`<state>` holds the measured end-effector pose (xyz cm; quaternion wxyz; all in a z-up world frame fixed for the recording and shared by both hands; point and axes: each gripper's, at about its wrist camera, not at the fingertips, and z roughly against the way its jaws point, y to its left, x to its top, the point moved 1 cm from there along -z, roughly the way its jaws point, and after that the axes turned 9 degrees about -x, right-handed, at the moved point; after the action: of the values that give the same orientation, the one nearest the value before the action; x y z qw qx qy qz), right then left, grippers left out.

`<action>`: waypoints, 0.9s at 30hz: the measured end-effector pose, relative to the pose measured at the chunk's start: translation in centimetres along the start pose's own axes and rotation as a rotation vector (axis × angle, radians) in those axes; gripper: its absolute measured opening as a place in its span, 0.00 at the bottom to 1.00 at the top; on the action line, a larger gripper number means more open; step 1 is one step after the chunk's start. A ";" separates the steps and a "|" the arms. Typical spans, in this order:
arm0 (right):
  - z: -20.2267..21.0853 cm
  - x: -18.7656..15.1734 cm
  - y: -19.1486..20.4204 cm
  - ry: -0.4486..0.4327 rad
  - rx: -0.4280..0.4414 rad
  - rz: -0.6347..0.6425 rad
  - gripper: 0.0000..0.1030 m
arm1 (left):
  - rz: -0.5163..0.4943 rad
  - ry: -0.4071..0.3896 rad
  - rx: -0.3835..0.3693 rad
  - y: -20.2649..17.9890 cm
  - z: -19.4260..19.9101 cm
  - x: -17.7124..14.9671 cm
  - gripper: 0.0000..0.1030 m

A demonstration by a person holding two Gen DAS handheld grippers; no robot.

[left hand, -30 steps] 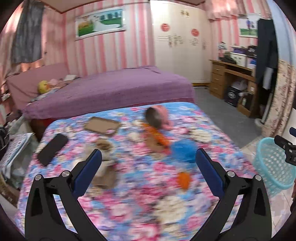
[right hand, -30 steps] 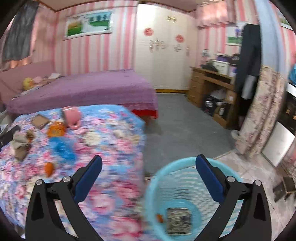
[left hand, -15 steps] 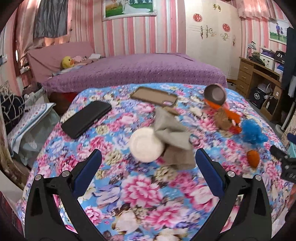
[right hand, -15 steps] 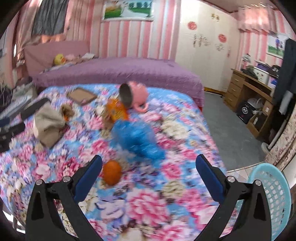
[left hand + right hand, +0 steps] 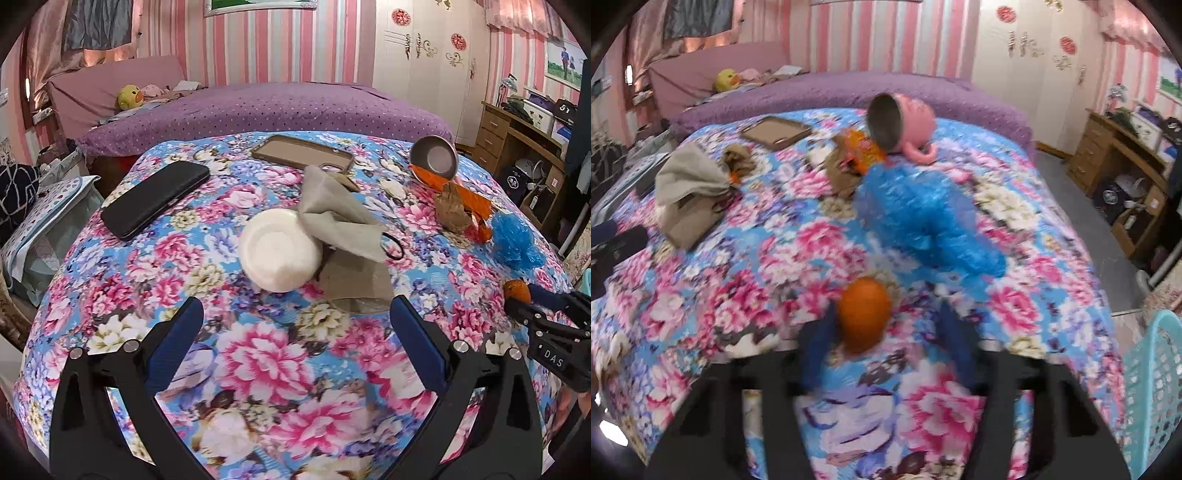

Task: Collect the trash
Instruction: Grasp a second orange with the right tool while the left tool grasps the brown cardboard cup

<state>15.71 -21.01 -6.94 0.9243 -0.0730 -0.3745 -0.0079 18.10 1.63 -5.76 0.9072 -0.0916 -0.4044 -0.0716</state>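
On the floral bedspread (image 5: 258,354), my left gripper (image 5: 295,306) hangs open just short of a white round tub (image 5: 279,254) and a grey cloth pouch (image 5: 340,218). A small orange ball of trash (image 5: 864,317) lies between the jaws of my right gripper (image 5: 888,314). Those jaws are closing and blurred; the ball lies against the left finger, with a gap to the right one. In the left wrist view the right gripper (image 5: 535,299) shows at the right edge with the orange ball (image 5: 517,290) at its tip. A crumpled blue plastic bag (image 5: 923,221) lies just beyond.
A tipped pink cup (image 5: 908,122), an orange wrapper (image 5: 860,147) and crumpled brown paper (image 5: 450,212) lie further back. A black phone (image 5: 155,197) and a brown phone case (image 5: 303,153) lie on the left. A turquoise basket (image 5: 1152,387) stands on the floor right of the bed.
Both grippers swung from the basket side over the bed and came lower. The right gripper closed in on the orange ball and its jaws narrowed. The left one neared the white tub.
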 end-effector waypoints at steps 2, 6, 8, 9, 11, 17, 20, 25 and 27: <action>0.1 0.1 0.1 -0.001 0.029 0.008 0.27 | 0.004 0.009 -0.011 -0.6 -0.5 0.1 0.93; 0.7 0.2 -1.1 -0.022 0.043 -0.027 0.27 | 0.024 0.039 -0.039 -1.7 -1.8 0.6 0.86; 0.9 0.1 -2.1 -0.027 0.038 -0.052 0.27 | 0.019 0.054 -0.034 -2.3 -2.5 0.7 0.82; 1.0 0.1 -2.6 -0.028 0.036 -0.062 0.27 | 0.017 0.062 -0.034 -2.5 -2.7 0.7 0.80; 1.1 0.0 -3.4 -0.028 0.031 -0.082 0.27 | 0.015 0.093 -0.032 -3.1 -3.7 0.8 0.74; 0.8 -0.2 -4.8 -0.019 0.033 -0.117 0.27 | 0.012 0.134 -0.029 -3.5 -5.2 0.9 0.62; 0.5 -0.3 -5.0 -0.014 0.035 -0.118 0.27 | 0.043 0.127 -0.058 -2.8 -5.1 1.2 0.51; 1.0 -0.5 -5.4 -0.022 0.038 -0.121 0.27 | 0.035 0.124 -0.131 -2.8 -3.5 0.4 0.46; 1.2 -0.7 -5.6 -0.026 0.039 -0.122 0.27 | 0.018 0.123 -0.148 -3.4 -2.2 -0.2 0.45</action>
<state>13.96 -26.40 -5.82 0.9185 -0.0320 -0.3902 -0.0560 18.91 -2.19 -6.98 0.9217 -0.1576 -0.3405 -0.0985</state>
